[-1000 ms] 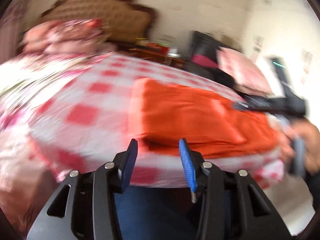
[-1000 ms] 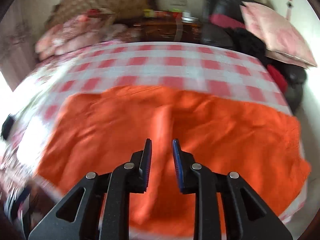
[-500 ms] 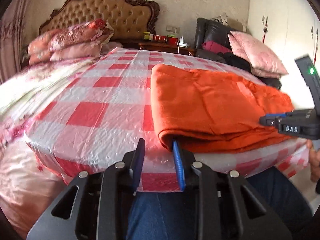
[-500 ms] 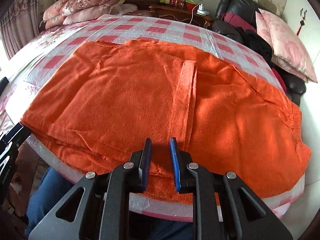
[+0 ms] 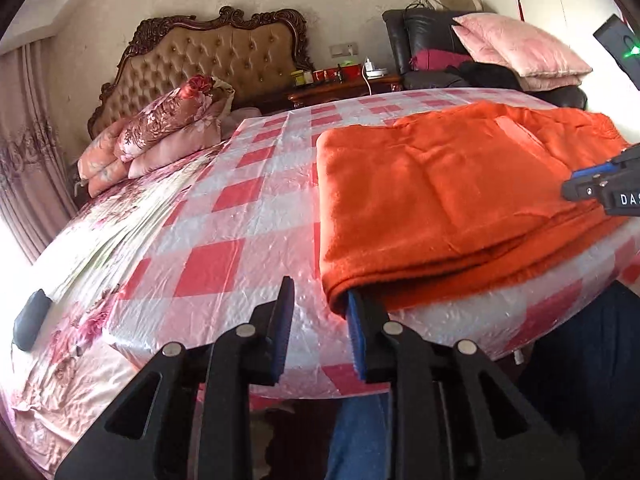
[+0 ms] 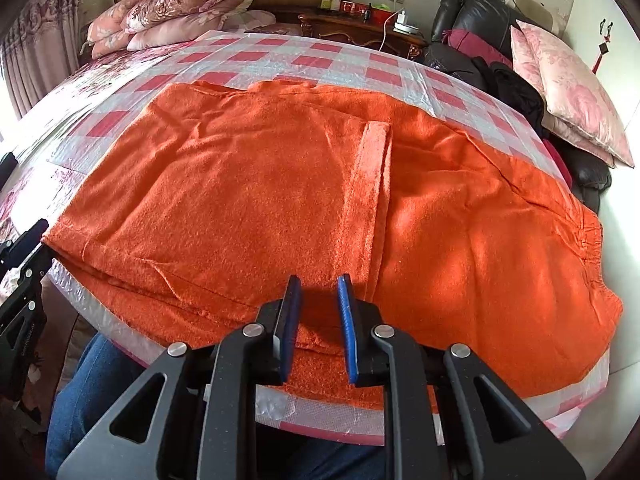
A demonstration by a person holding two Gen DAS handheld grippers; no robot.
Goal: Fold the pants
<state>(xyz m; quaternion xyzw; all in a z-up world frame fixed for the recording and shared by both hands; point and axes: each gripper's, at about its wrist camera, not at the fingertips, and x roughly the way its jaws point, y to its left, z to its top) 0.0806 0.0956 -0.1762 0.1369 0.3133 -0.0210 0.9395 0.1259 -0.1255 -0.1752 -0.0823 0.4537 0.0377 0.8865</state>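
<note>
Orange fleece pants [image 5: 440,192] lie folded on the bed's red-checked plastic cover [image 5: 208,256], near its front edge. My left gripper [image 5: 319,300] is at their near left corner. Its right finger [image 5: 354,320] is tucked under the fold, its left finger rests on bare cover, and the jaws stand apart. In the right wrist view the pants [image 6: 260,184] fill the middle, with one leg's hem lying across the top. My right gripper [image 6: 319,280] straddles their near edge, jaws narrow with cloth in the gap and no visible pinch. It shows at the right [image 5: 600,188] in the left wrist view.
Folded floral quilts [image 5: 160,136] lie by the tufted headboard [image 5: 216,56]. A cluttered nightstand [image 5: 340,84] and a black chair with pink cushions [image 5: 520,48] stand behind the bed. A dark object [image 5: 30,320] lies at the bed's left. The person's jeans [image 6: 88,392] are against the front edge.
My left gripper rolled upright and moved to the pants' corner, its jaws narrowing and one finger sliding under the fold. My right gripper sank to the near edge and its jaws narrowed slightly.
</note>
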